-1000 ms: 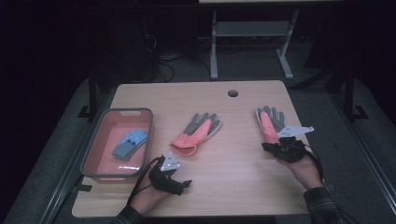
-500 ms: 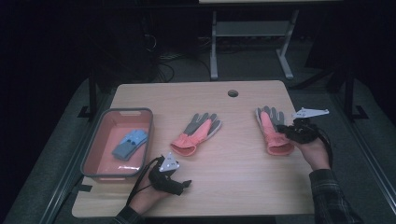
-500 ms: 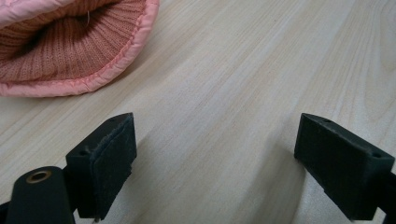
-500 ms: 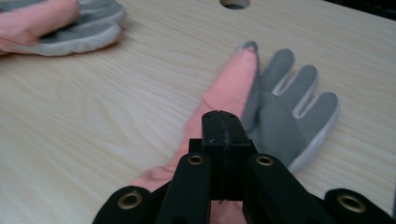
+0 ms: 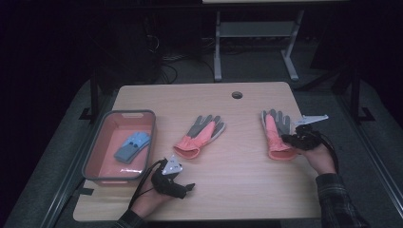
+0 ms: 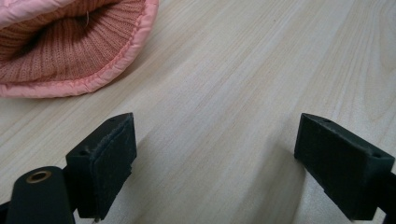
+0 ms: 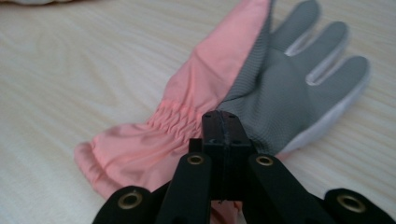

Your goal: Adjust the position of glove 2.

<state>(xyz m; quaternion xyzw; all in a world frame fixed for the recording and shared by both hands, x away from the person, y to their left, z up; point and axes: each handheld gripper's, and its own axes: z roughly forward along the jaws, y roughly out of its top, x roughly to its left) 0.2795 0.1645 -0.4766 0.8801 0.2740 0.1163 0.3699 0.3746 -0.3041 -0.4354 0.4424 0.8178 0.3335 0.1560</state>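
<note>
Jaws of the left gripper (image 5: 189,187) stand wide and empty at the near worktop (image 5: 237,180), waiting; the right gripper (image 7: 223,122), jaws closed on nothing, sits at the right glove (image 5: 275,133), seemingly poised to lift it. Farther left lie another glove (image 5: 199,135) and the bin (image 5: 95,152) with a blue one (image 5: 132,146), likely the destination.

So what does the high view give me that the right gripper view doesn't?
High view alone: the tray with a blue glove in it, a second pink glove mid-table, and the left hand-held gripper, jaws apart. Right gripper view alone: the right hand-held gripper close up, jaws shut, over the glove's edge. Both: the right pink glove and the table.
</note>
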